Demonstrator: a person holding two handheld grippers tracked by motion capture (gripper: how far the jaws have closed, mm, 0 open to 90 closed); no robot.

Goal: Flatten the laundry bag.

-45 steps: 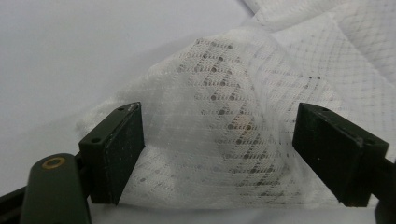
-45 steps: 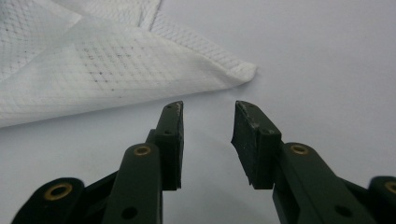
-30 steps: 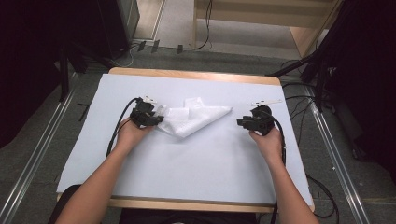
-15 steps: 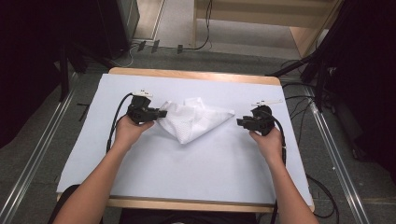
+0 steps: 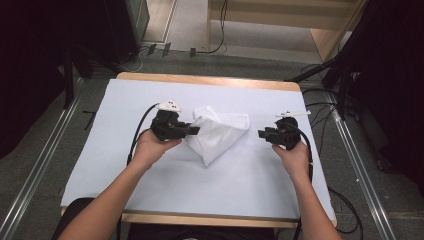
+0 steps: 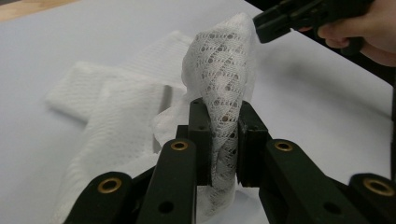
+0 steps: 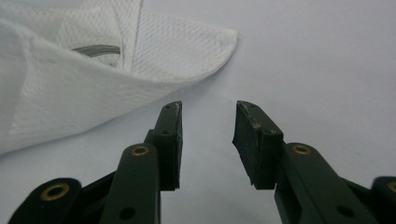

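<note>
— So how far along is the folding?
— Early, I'd judge. The white cloth (image 5: 220, 134) lies in a loose, rumpled heap at the middle of the table (image 5: 100, 150), one corner lifted, nothing squared up yet.
— And the left gripper (image 5: 192, 131)?
— Its jaws have just been closing and now pinch a fold of the cloth between the pads (image 6: 201, 140).
— The right gripper (image 5: 262, 134)?
— Half open, holding nothing, hanging just beside the cloth's right edge without touching it.

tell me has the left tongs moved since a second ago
Yes. The left tongs, shut on the white cloth, have moved toward the middle of the table, lifting the cloth's edge.
</note>
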